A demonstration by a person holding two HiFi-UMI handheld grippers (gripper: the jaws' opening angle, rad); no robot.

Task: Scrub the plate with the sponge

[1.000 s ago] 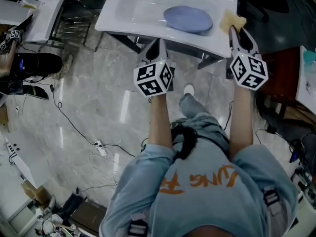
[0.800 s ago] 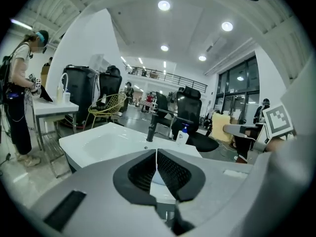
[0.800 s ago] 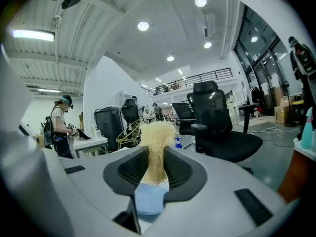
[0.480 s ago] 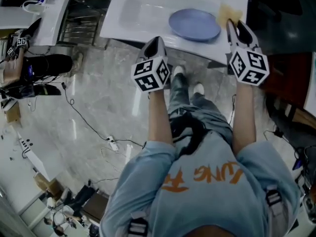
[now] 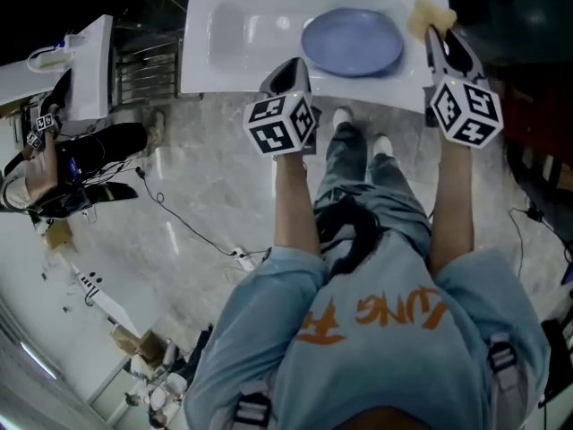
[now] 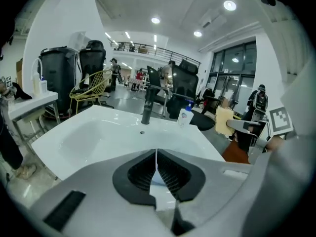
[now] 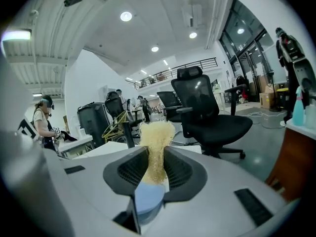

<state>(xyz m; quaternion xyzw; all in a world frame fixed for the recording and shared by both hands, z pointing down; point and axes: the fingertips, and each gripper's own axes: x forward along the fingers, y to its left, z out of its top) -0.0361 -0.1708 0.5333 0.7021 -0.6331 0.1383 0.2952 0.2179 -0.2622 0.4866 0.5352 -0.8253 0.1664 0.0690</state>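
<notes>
Two grippers are hovering over the sink (image 5: 233,34) edge. Jaws of the left gripper (image 5: 290,66) are pressing together, empty; the right gripper (image 5: 440,34) is pinching the sponge (image 5: 428,12) near the plate (image 5: 351,41).

The plate (image 5: 351,41) is round and pale blue. It lies flat, face up, at the right of the white sink (image 5: 235,27). The sponge (image 5: 427,13) is yellow and coarse, pinched at its middle in the right tool (image 5: 439,32), just right of the plate's far edge.
</notes>
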